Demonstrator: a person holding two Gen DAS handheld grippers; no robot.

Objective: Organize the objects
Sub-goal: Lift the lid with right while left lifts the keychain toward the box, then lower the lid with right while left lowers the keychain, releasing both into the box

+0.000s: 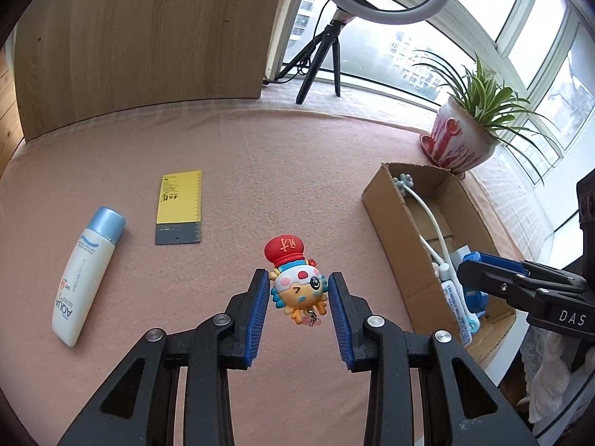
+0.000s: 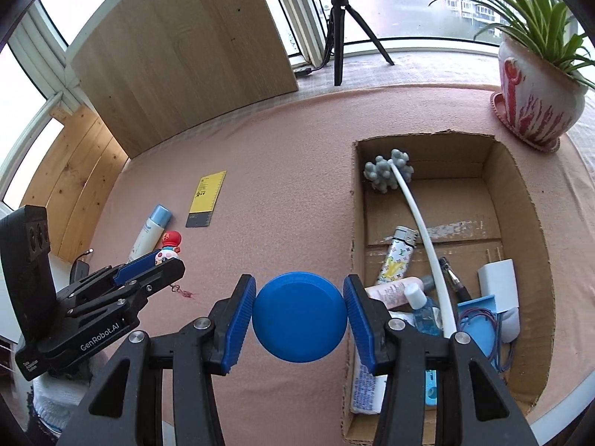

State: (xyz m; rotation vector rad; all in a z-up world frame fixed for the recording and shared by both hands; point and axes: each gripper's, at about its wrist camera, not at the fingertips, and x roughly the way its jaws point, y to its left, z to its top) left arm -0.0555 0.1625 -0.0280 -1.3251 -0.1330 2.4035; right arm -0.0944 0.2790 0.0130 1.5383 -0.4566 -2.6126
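Two grippers are loaded at this moment. The left gripper (image 1: 299, 291) has its blue pads pinching a cartoon figurine (image 1: 297, 282) with a red hat, held clear above the pink cloth (image 1: 260, 171); a small red tassel hangs beneath it. The right gripper (image 2: 299, 317) has its pads pressed against the sides of a round blue disc (image 2: 299, 316), carried just left of the cardboard box (image 2: 520, 200).

The box, which I judge to be the collection point, already contains a white-handled brush, a patterned lighter (image 2: 396, 256), a pink tube, a small blue bottle, a white charger (image 2: 498, 282) and other items. A sunscreen bottle (image 1: 87, 275) and a yellow card (image 1: 180, 206) lie flat on the cloth, well apart from the box and untouched.

Assessment: the step in hand appears to be carrying both held items to the box.

Recommendations:
- Bring the disc fully over the box's near wall before spreading the jaws; it is round and may roll if dropped on an edge.
- Aim for the clearer floor at the far end, away from the brush handle arching across the middle.
- Sequence the hands: the left gripper must cross toward the box, so let the right withdraw first.
- Keep the figurine's grip steady; it is held by a curved head and could twist out.
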